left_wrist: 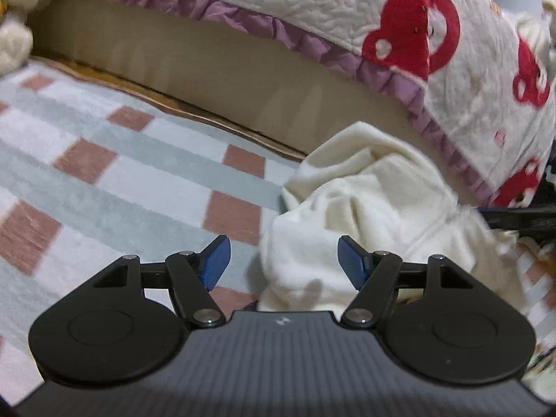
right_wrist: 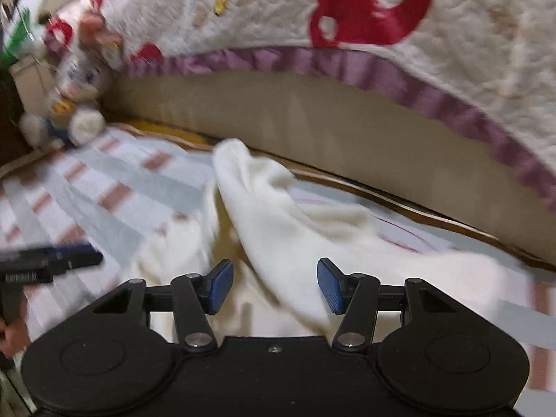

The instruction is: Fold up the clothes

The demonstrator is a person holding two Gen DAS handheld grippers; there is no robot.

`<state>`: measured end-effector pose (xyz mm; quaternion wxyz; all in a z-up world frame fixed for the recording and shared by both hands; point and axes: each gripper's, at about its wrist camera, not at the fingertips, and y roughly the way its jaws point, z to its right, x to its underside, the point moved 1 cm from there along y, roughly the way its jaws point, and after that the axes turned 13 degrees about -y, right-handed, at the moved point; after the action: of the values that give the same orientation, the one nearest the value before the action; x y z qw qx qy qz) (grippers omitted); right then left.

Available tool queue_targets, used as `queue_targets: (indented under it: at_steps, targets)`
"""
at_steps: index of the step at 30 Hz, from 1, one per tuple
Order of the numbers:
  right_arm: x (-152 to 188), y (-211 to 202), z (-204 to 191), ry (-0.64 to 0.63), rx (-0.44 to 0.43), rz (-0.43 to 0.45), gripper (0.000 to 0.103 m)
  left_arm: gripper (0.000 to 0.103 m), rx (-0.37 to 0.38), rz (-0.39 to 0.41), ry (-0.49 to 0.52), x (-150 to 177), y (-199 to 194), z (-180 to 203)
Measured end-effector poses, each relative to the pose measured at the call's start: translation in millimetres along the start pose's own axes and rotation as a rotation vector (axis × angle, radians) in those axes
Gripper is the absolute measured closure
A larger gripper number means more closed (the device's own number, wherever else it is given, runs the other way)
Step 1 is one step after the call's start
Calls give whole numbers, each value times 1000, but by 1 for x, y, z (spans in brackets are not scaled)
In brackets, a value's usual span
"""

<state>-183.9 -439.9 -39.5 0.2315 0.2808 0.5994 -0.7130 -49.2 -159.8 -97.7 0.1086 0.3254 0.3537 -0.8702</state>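
A crumpled cream fleece garment [left_wrist: 375, 208] lies bunched on a checked blanket [left_wrist: 121, 173]. My left gripper [left_wrist: 284, 264] is open, its blue pads [left_wrist: 217, 264] apart, just above the garment's left edge and holding nothing. In the right wrist view the same garment [right_wrist: 295, 222] spreads out below my right gripper [right_wrist: 275, 286], which is open and empty over its folds. The left gripper [right_wrist: 52, 264] shows at the far left of that view, blurred.
A beige sofa back [left_wrist: 226, 80] runs behind the blanket, draped with a white quilt [left_wrist: 347, 7] with red bears and a purple frill. A plush toy [right_wrist: 74, 104] sits at the back left corner.
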Motion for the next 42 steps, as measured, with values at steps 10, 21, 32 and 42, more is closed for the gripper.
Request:
queue_targets:
  at_steps: [10,21,32,42]
  targets:
    - [46,-70,-47,-292,-63,-55,36,35,-55,-12,0,16,-24,-8]
    - [75,-5,-44,-421,132,-60,11,29,65,-79,125,28,25,18]
    - [66,-57,53,-87,250,197,84,19,50,-110,132,47,48,31]
    - [66,-44,193,172,585,55,56,16,47,-63,102,51,52,35]
